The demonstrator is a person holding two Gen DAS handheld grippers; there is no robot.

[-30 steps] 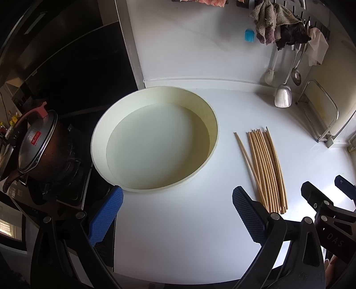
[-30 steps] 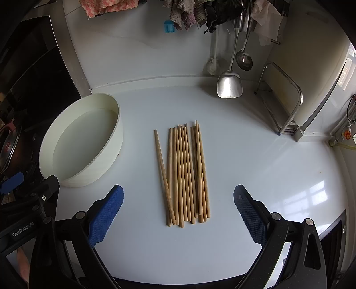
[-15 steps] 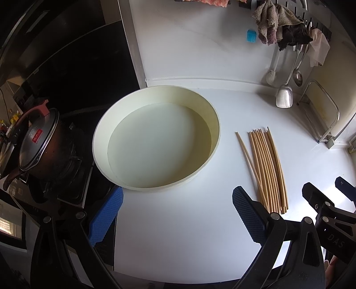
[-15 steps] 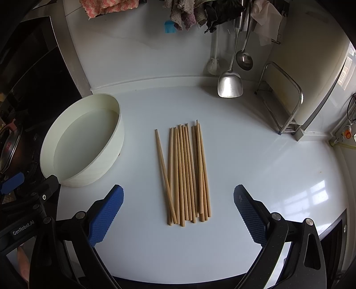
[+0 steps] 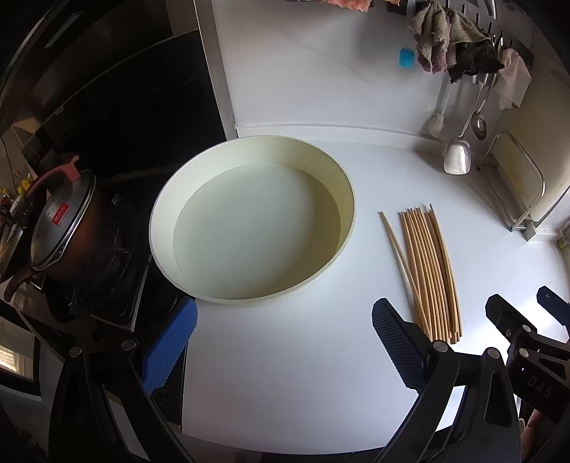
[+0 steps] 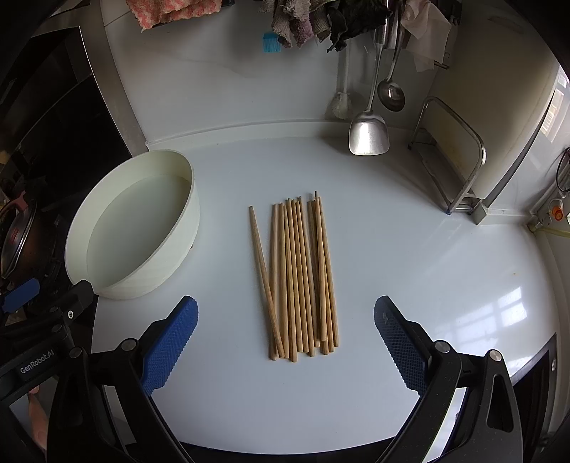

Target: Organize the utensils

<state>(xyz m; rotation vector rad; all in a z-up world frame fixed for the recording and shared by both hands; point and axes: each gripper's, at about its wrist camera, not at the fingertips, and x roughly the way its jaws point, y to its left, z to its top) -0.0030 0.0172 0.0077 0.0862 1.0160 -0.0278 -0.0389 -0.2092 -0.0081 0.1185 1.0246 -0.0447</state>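
Several wooden chopsticks [image 6: 297, 277] lie side by side on the white counter, one slanting across the left of the bundle. In the left wrist view the same chopsticks [image 5: 429, 270] lie to the right of a round cream basin [image 5: 342, 199], which is empty. My right gripper [image 6: 285, 343] is open, its blue pads wide apart on either side of the near ends of the chopsticks, a little short of them. My left gripper [image 5: 281, 342] is open in front of the cream basin [image 6: 185, 199] with nothing between its fingers.
A dark pot with a lid [image 5: 60, 228] sits on the stove at the left. A metal spatula [image 6: 368, 131], a ladle [image 6: 391, 94] and cloths [image 6: 295, 21] hang on the back wall. A metal rack [image 6: 452, 160] stands at the back right.
Both views have crept slightly forward; the chopsticks and basin have not moved and both grippers stay open.
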